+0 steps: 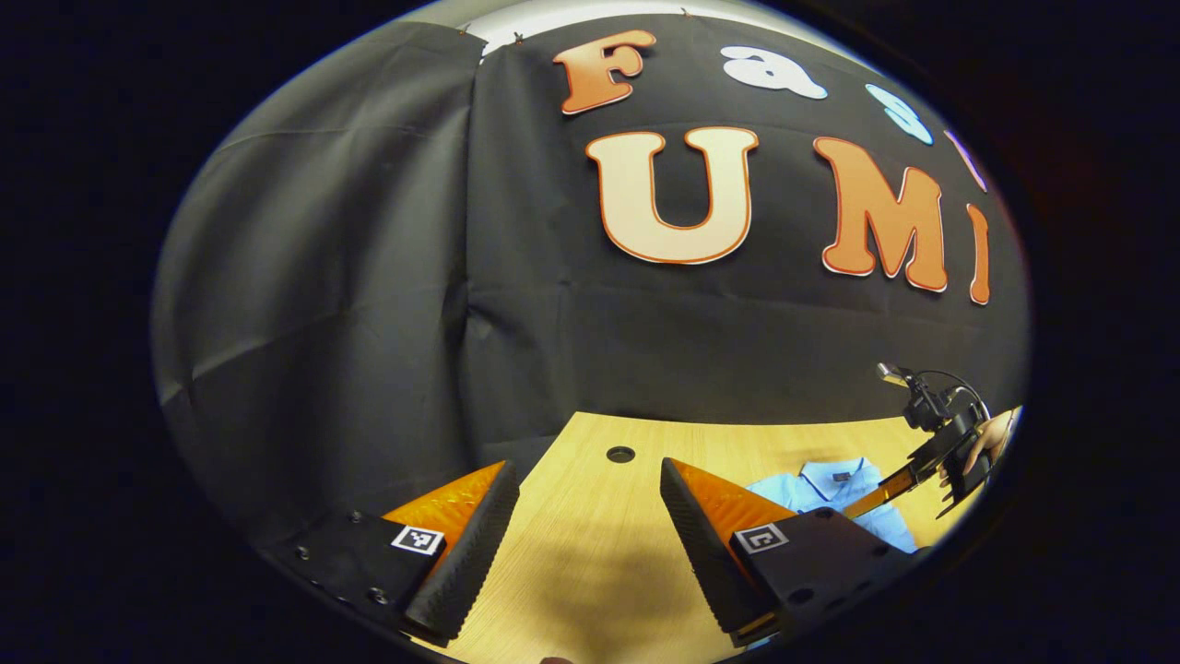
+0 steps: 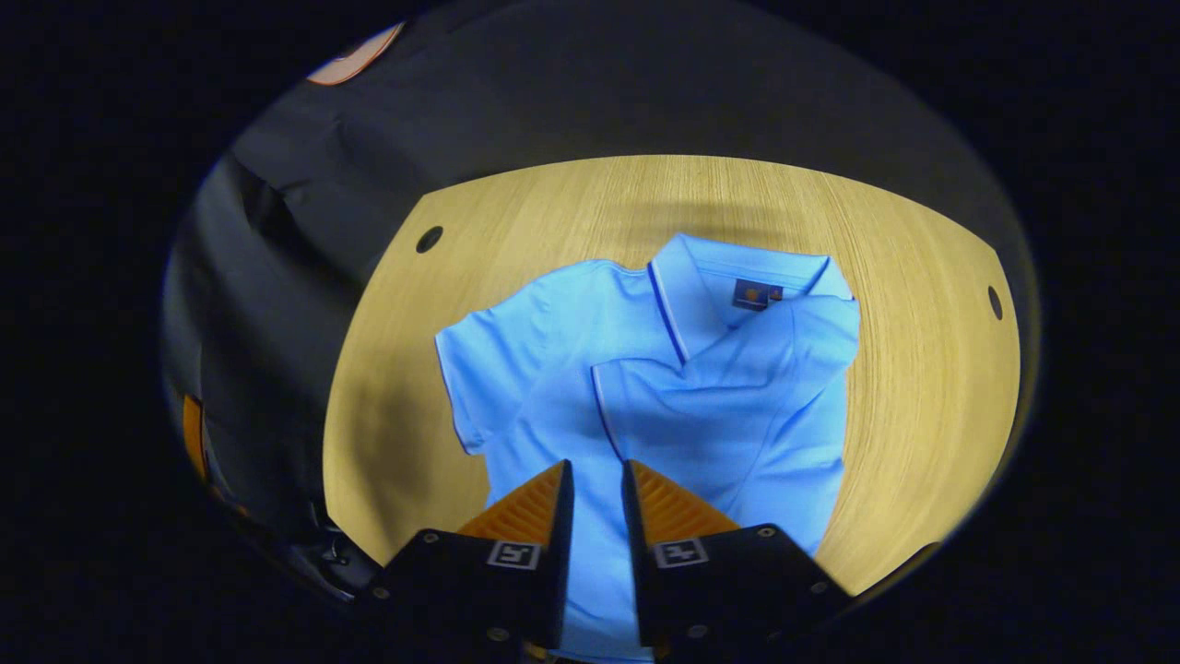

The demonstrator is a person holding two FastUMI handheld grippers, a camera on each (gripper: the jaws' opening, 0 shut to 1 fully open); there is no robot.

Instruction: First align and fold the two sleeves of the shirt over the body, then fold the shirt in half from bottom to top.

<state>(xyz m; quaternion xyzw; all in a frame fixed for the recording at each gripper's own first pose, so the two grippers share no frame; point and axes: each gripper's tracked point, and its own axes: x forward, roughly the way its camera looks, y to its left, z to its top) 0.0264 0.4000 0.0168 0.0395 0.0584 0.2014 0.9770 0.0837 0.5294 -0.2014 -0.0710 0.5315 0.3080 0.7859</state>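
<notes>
A light blue polo shirt (image 2: 645, 387) is lying flat on the wooden surface (image 2: 922, 369), its collar (image 2: 728, 277) pointing toward the far edge. One sleeve (image 2: 737, 378) is lying folded over the body, while the other sleeve (image 2: 470, 378) is lying spread out to the side.

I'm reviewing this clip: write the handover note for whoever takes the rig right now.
Left tool: open, holding nothing, above bare table to the left of the shirt.
Right tool: fingers nearly closed with a narrow gap, over the shirt's lower body; no cloth visibly pinched.
Shirt lies flat, collar away from the holder.
Done: right sleeve folded over the body.
Left: fold the left sleeve, which is spread out, then fold bottom to top.
</notes>
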